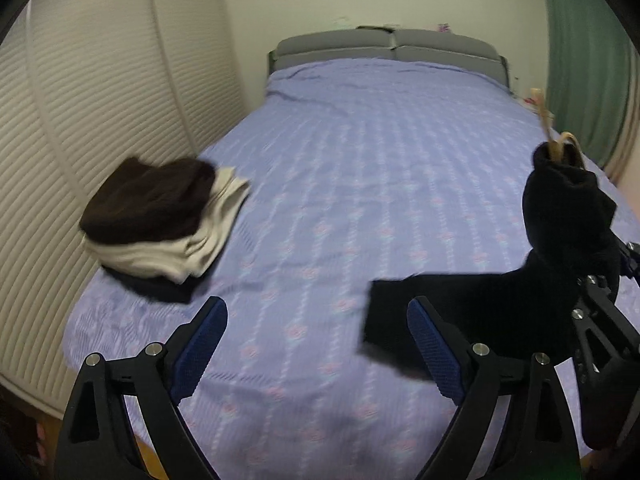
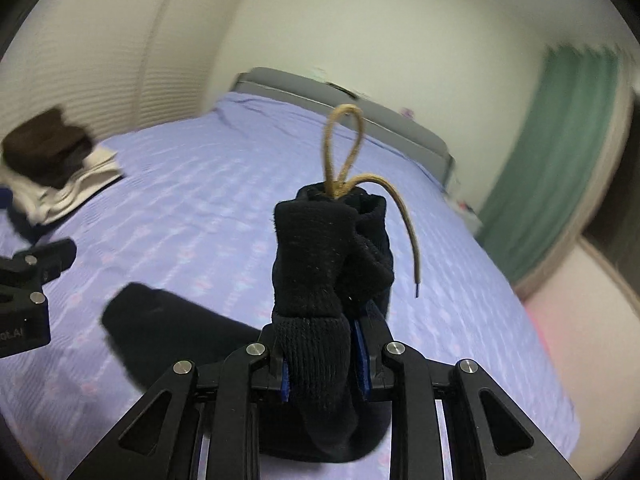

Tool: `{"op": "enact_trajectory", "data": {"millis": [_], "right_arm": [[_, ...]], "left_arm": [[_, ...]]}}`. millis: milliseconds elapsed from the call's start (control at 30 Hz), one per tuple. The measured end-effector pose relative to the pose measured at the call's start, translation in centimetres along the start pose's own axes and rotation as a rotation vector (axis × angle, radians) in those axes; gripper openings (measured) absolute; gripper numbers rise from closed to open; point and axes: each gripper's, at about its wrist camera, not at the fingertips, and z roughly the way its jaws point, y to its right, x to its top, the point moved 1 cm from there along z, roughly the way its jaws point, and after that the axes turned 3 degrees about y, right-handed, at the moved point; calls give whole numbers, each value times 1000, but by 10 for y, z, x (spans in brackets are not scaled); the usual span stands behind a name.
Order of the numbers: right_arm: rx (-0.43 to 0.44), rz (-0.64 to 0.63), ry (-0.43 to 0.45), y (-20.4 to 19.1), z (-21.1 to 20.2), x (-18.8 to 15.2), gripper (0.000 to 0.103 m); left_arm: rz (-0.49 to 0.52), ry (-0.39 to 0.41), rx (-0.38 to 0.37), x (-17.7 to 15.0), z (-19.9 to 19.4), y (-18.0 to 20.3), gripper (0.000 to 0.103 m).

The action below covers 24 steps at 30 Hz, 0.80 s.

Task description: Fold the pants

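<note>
Pants (image 2: 316, 264), black with a tan drawstring (image 2: 348, 148), are bunched at the waistband between the closed fingers of the right gripper (image 2: 324, 364) and are lifted off the lilac bed cover (image 1: 360, 160), while a leg (image 1: 404, 312) trails down to the left and lies on the cover. Their long axis is judged to run from that gripper leftward, toward the left gripper (image 1: 316, 344), whose blue-padded fingers are held wide apart and empty, just beside the leg's end. No container is seen; a stack of folded clothes (image 1: 160, 216) is kept far left, well apart.
</note>
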Motion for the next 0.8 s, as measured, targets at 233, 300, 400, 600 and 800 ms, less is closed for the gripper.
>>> {"op": "enact_trajectory", "data": {"millis": [233,300,400,600,800], "right_arm": [[55,-246,-22,-106,11,-6,25],[57,-324,-30,-133,12,-18,25],[48,-406,-51,-160,19,-33,26],[91,-524,-89,-183,25,-56,48],[190,-490,-75,-177,-6,-50,53]], "left_arm": [[-74,-72,60,-47,35,-58,92],[-93,-90,69,-60,41,-69,92],[-124,-124,74,-77,54,-82,92],[-154,-160,75,-96,63,-94,92],[-172,-158,64,-91,53,-102,92]]}}
